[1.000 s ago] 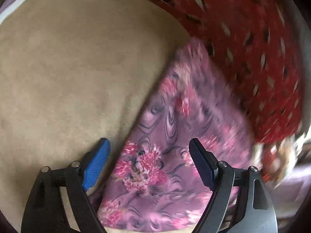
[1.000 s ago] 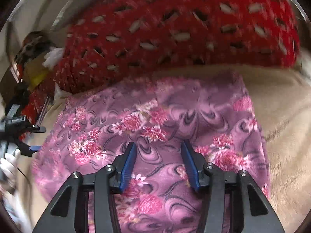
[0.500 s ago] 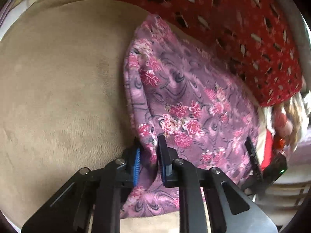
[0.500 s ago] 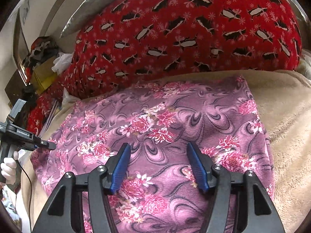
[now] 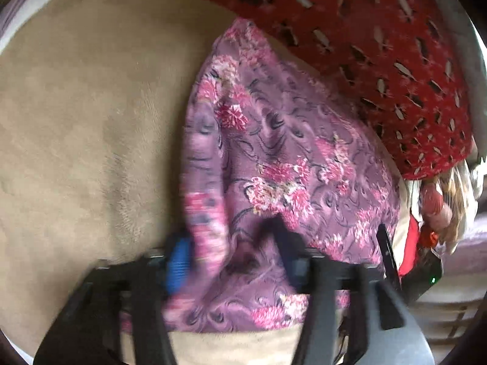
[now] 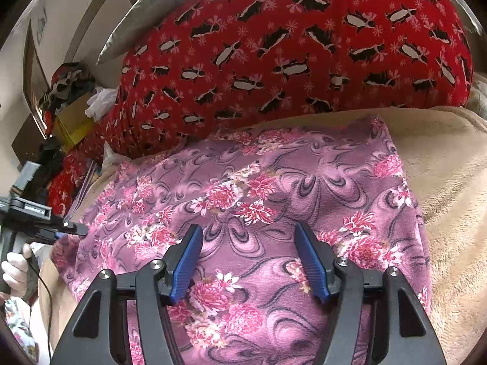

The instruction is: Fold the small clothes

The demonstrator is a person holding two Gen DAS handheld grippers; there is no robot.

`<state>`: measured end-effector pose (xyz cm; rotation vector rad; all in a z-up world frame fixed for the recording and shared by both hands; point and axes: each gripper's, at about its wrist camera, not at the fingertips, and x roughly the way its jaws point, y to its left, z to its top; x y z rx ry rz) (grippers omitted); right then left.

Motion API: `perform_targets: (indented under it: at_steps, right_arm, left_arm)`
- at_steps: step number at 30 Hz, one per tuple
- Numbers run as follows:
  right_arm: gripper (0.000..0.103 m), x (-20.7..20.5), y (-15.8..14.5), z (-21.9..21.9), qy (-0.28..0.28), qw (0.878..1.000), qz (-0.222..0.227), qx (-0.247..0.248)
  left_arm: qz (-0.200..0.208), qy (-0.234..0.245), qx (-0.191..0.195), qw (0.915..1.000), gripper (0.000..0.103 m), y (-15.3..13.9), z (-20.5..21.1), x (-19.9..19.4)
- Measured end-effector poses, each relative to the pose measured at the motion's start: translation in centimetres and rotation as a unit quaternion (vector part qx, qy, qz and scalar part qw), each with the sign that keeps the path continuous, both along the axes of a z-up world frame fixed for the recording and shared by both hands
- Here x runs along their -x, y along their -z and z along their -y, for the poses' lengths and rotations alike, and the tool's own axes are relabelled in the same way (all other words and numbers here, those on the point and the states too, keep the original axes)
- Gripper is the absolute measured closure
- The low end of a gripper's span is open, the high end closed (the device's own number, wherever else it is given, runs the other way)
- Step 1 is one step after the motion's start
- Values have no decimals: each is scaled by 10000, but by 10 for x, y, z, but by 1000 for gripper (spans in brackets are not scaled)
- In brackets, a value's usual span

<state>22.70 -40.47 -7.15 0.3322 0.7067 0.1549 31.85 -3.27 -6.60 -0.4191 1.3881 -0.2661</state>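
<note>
Left gripper (image 5: pixel 231 255) now standing with jaws parted wide around a raised fold of the purple floral cloth (image 5: pixel 292 164), having been pinched nearly shut on that same edge half a second ago; whether the blue pads (image 5: pixel 178 261) are touching the fabric, impossible to tell through the blur. Hovering low over the cloth's near left edge, pointing forward along it. Right gripper (image 6: pixel 248 258) sitting with jaws wide apart, gripping nothing, fingers just above the cloth's middle, much as before. Seen from the right wrist camera, a gloved hand (image 6: pixel 15 270) gripping the left tool's handle at the far left. Cloth lying spread on the beige blanket (image 6: pixel 450 188), its far edge nearly touching the red penguin-print pillow (image 6: pixel 292 48) beyond
</note>
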Motion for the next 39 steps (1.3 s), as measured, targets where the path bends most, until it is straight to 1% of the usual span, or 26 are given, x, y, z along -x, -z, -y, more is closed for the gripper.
perform_targets:
  at_steps: [1, 3, 4, 5, 6, 7, 8, 9, 11, 13, 17, 20, 22, 29, 34, 36, 39]
  right_arm:
    - [38, 0, 0, 1, -3, 10000, 3, -12]
    - [37, 0, 0, 1, -11, 10000, 11, -33]
    - [36, 0, 0, 1, -20, 10000, 15, -44]
    - [36, 0, 0, 1, -23, 10000, 16, -52]
    - [36, 1, 0, 0, -20, 10000, 17, -57]
    - [36, 1, 0, 0, -19, 10000, 15, -60]
    - [36, 0, 0, 1, -20, 10000, 11, -71]
    - [36, 0, 0, 1, -21, 10000, 4, -76]
    - [36, -1, -1, 0, -22, 10000, -38, -77]
    - [36, -2, -3, 0, -13, 9999, -144, -84]
    - [37, 0, -11, 6, 19, 9993, -315, -192]
    - [37, 12, -16, 16, 129, 9990, -364, -233]
    - [37, 19, -19, 23, 165, 9988, -395, -223]
    - [37, 42, -26, 39, 192, 9987, -454, 144]
    - [37, 55, -25, 57, 230, 9986, -460, 145]
    - [37, 59, -23, 63, 255, 9984, -475, 155]
    - [37, 64, -18, 73, 314, 9981, -510, 109]
  left_arm:
    - [-39, -1, -5, 10000, 41, 4, 4, -2]
    - [-45, -23, -104, 9999, 42, 8, 7, 0]
    - [20, -51, -78, 10000, 46, 8, 8, 2]
    - [81, -53, -43, 9999, 61, 6, 8, 4]
    - [127, -37, -114, 9998, 67, 3, 10, 5]
    - [164, -20, -191, 9997, 81, 0, 11, 7]
    - [193, -9, -202, 9996, 85, -4, 11, 9]
    - [216, -46, -63, 9997, 86, -11, 6, 12]
    - [340, -123, 341, 9988, 87, -28, 3, 20]
    - [452, -90, 544, 9975, 88, -45, 7, 28]
    - [549, 137, 839, 9949, 90, -70, 36, 40]
    - [560, 298, 995, 9930, 90, -81, 66, 45]
    - [553, 405, 998, 9926, 91, -83, 84, 47]
    - [391, 401, 1233, 9908, 91, -83, 131, 49]
    - [390, 599, 1357, 9882, 91, -91, 166, 53]
    - [348, 667, 1395, 9874, 91, -90, 182, 55]
    - [193, 806, 1394, 9868, 91, -75, 208, 58]
